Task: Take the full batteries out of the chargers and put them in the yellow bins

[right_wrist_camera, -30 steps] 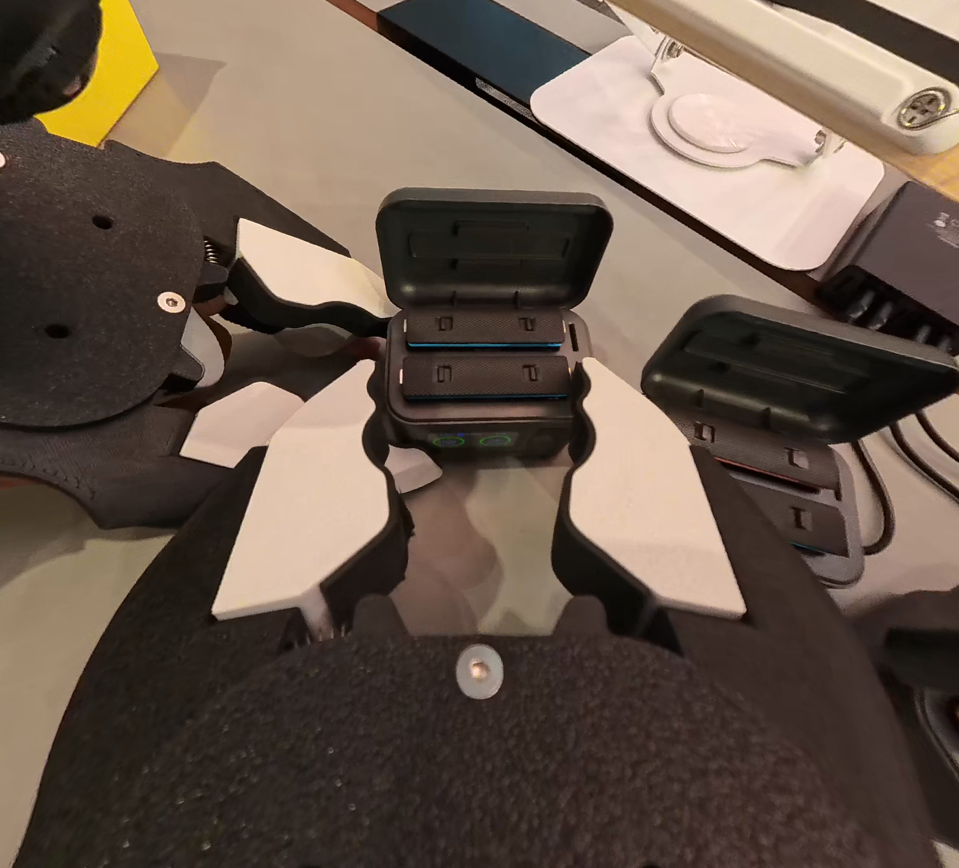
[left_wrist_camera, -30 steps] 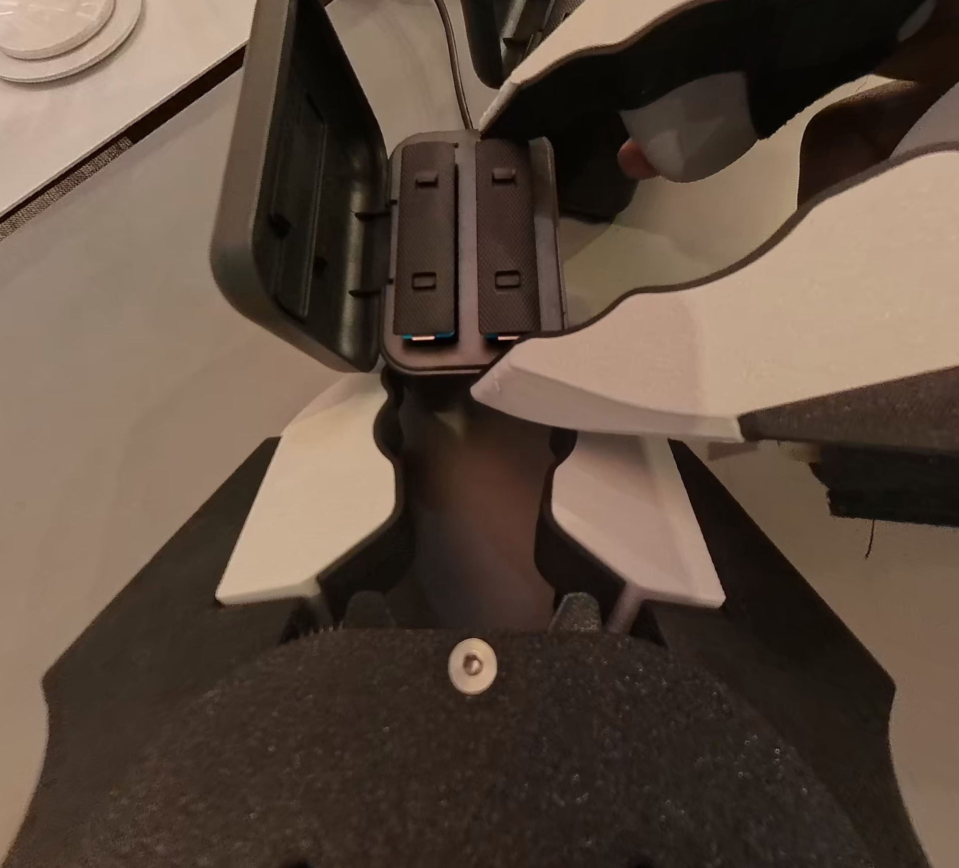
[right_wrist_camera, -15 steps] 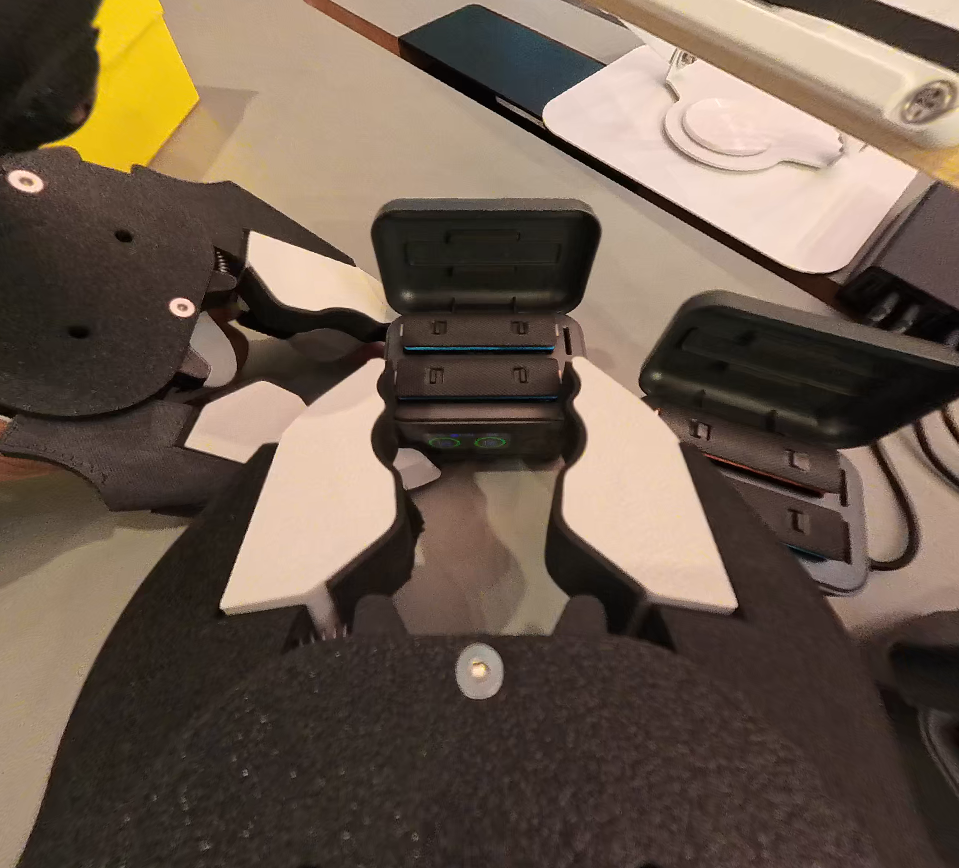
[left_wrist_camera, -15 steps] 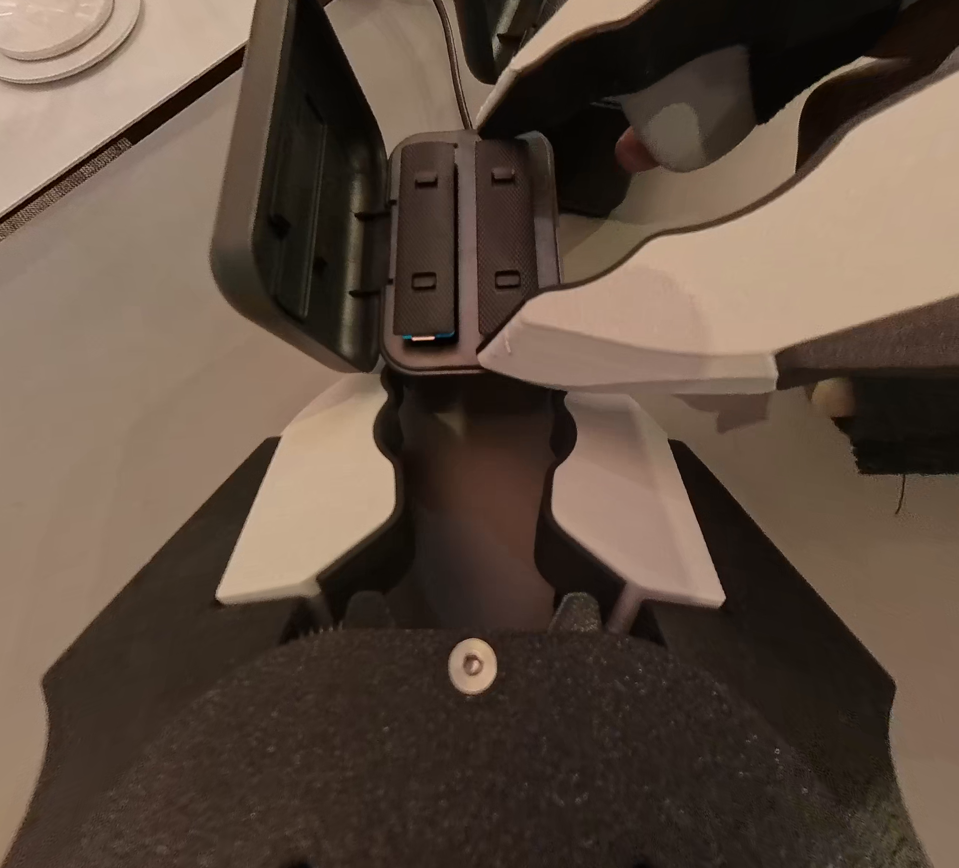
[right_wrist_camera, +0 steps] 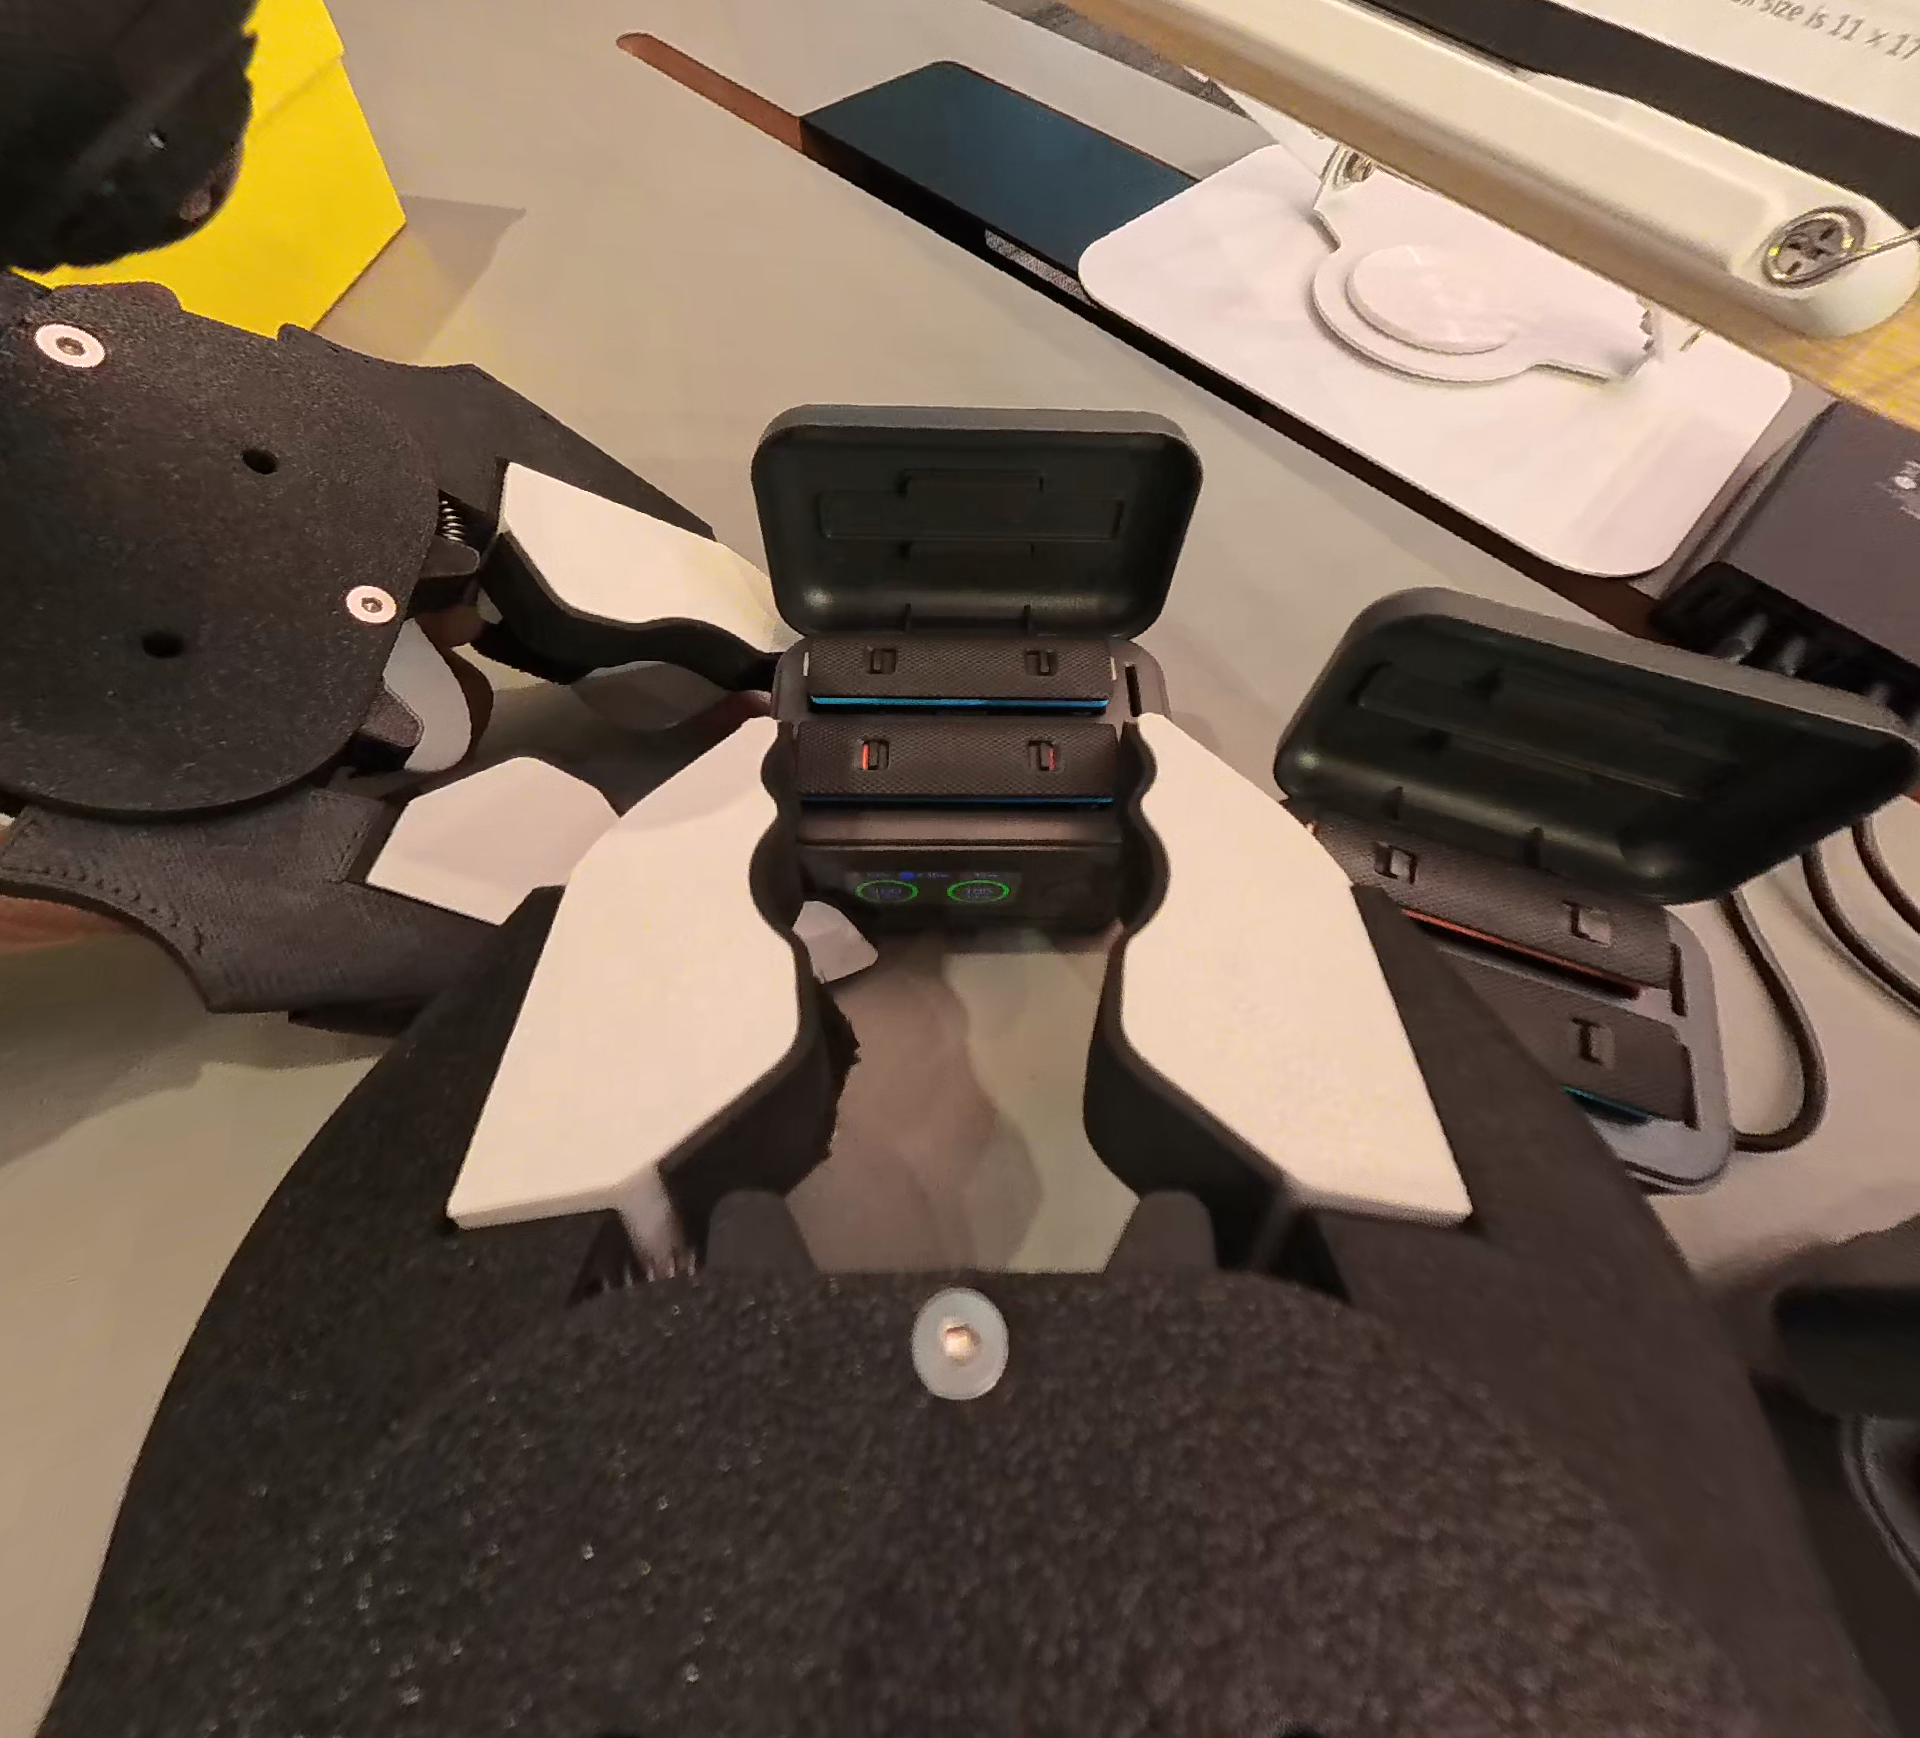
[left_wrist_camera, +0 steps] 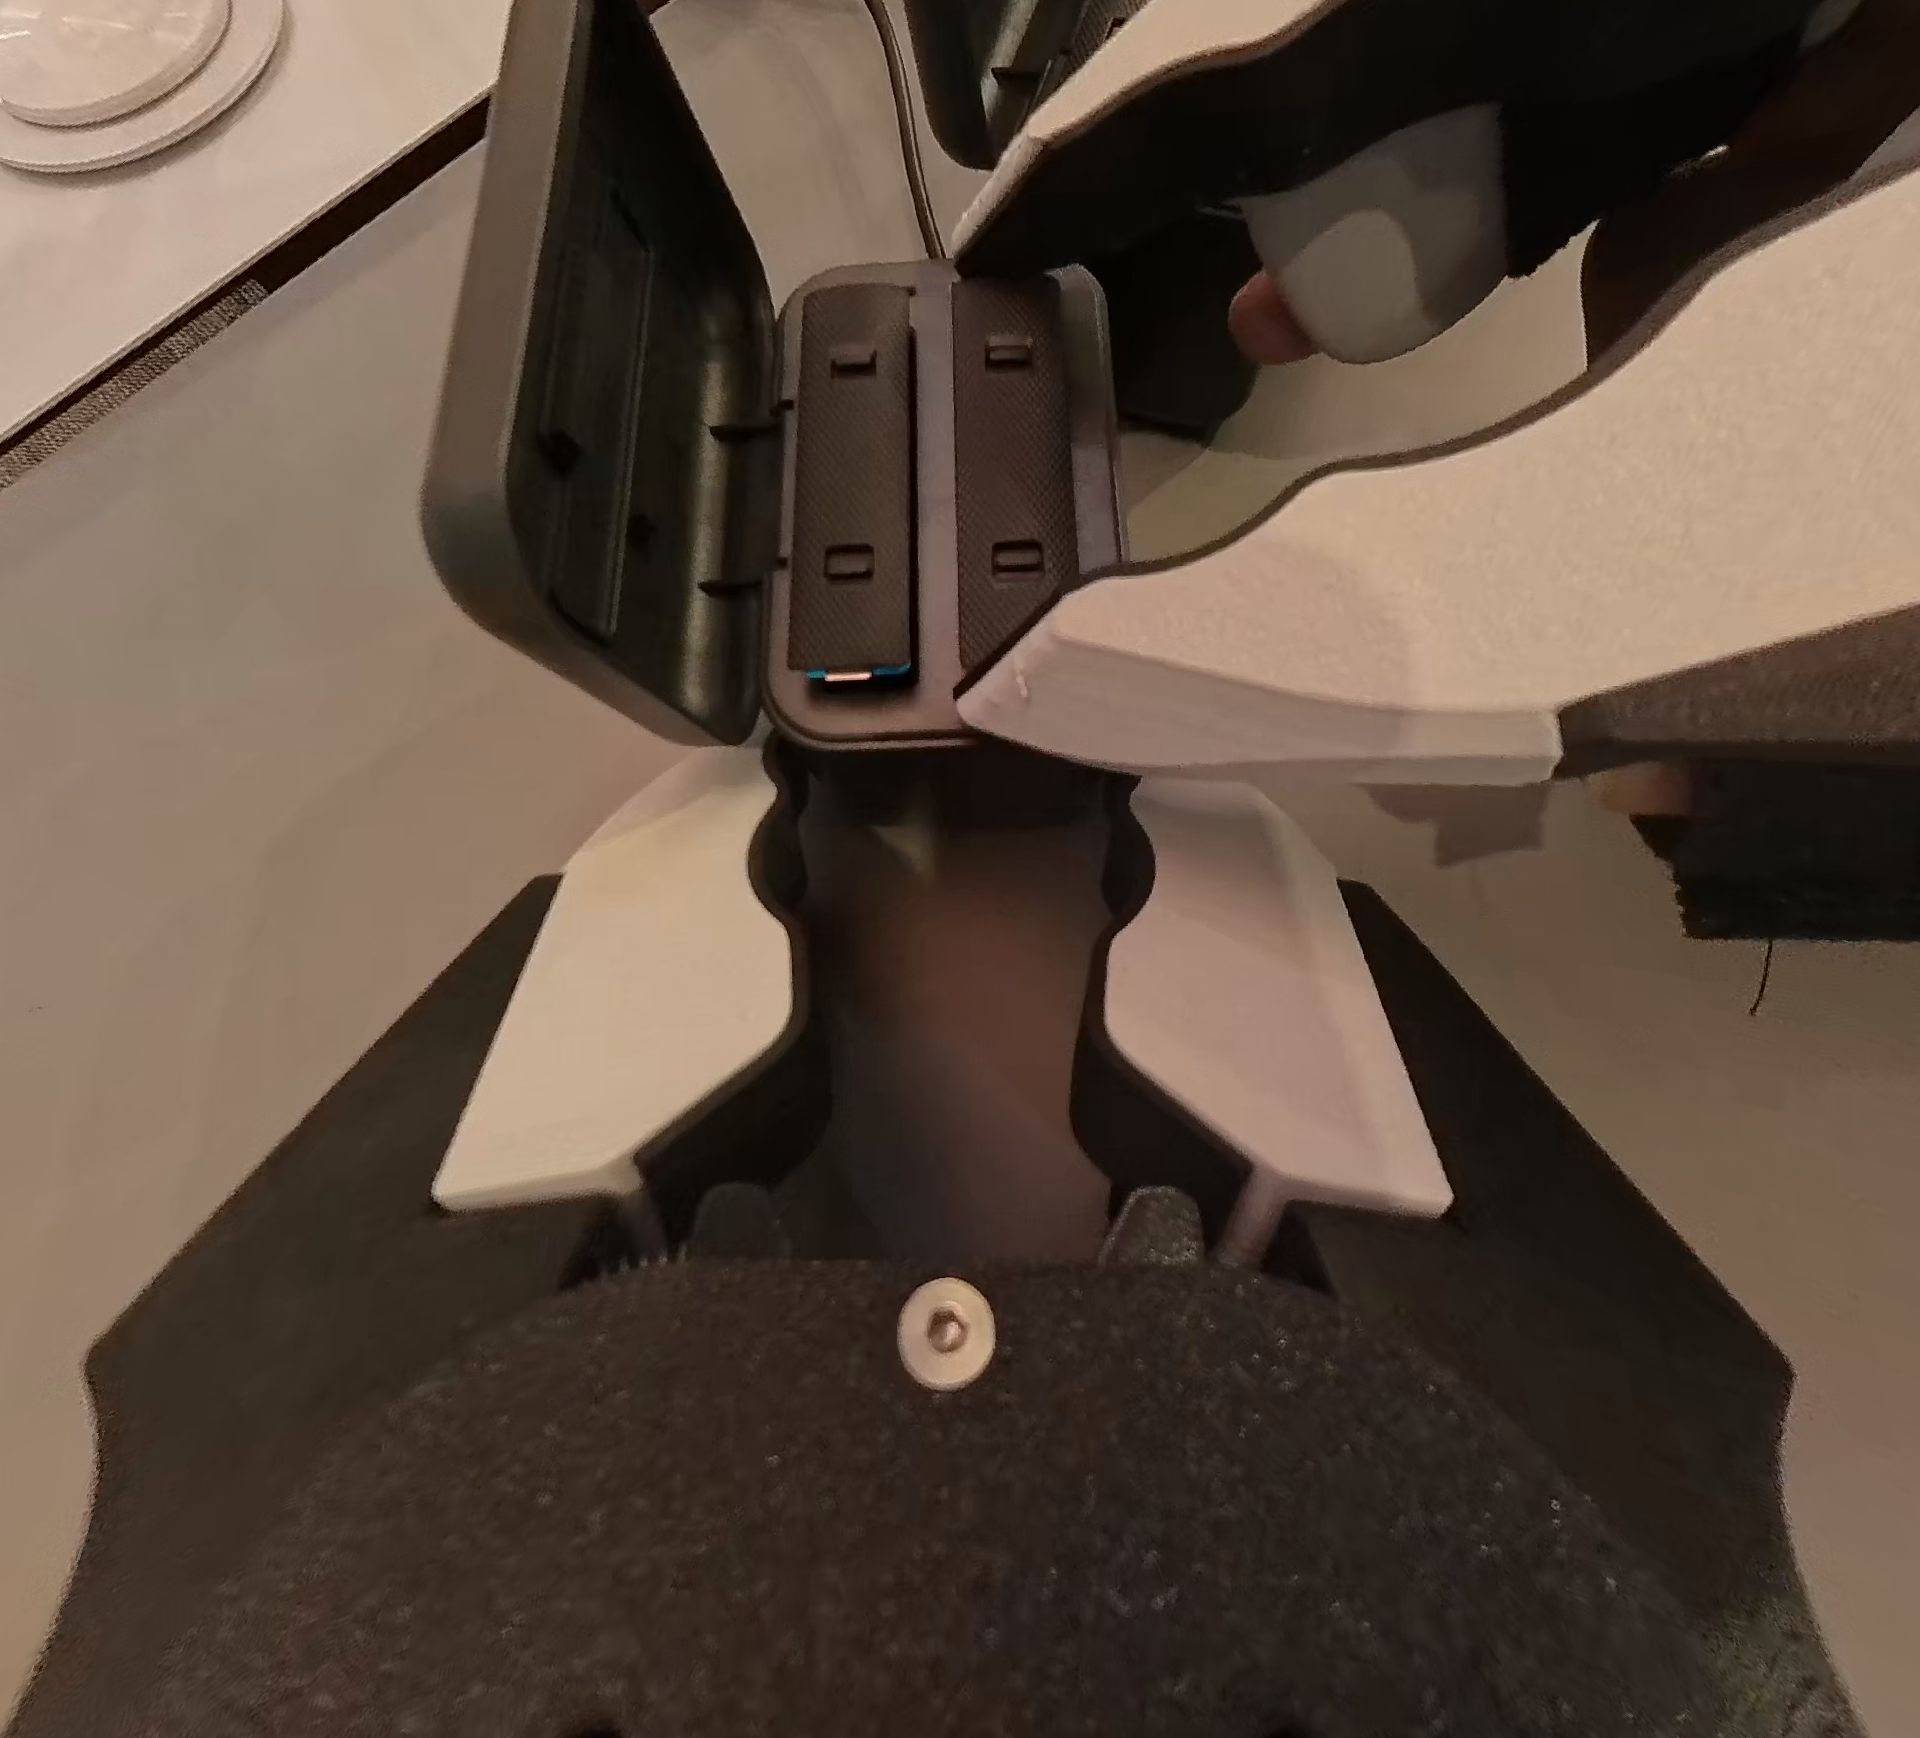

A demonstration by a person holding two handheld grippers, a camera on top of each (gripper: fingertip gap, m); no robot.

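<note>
A black charger (right_wrist_camera: 956, 899) stands with its lid (right_wrist_camera: 977, 525) open and two green rings lit on its front. It holds two black batteries with blue edges. My right gripper (right_wrist_camera: 956, 753) is shut on the near battery (right_wrist_camera: 956, 769), one fingertip at each end, and that battery sits slightly raised. The far battery (right_wrist_camera: 956, 675) stays seated. In the left wrist view, the charger (left_wrist_camera: 862, 722) lies ahead, with the held battery (left_wrist_camera: 1013, 462) on its right and the other battery (left_wrist_camera: 852, 483) on its left. My left gripper (left_wrist_camera: 951, 784) is shut on the charger's end.
A yellow bin (right_wrist_camera: 312, 182) stands at the far left. A second open charger (right_wrist_camera: 1558, 961) with batteries sits to the right, cabled to a black power hub (right_wrist_camera: 1849, 525). A white monitor stand base (right_wrist_camera: 1455, 400) and a dark slab (right_wrist_camera: 997, 150) lie behind. The tips of one gripper are about 5 cm away from the tips of the other. From either gripper's tips it is about 25 cm to the black power hub (right_wrist_camera: 1849, 525).
My right gripper has closed onto the ends of the near battery, and that battery has come up a little. My left gripper has stayed on the charger.
</note>
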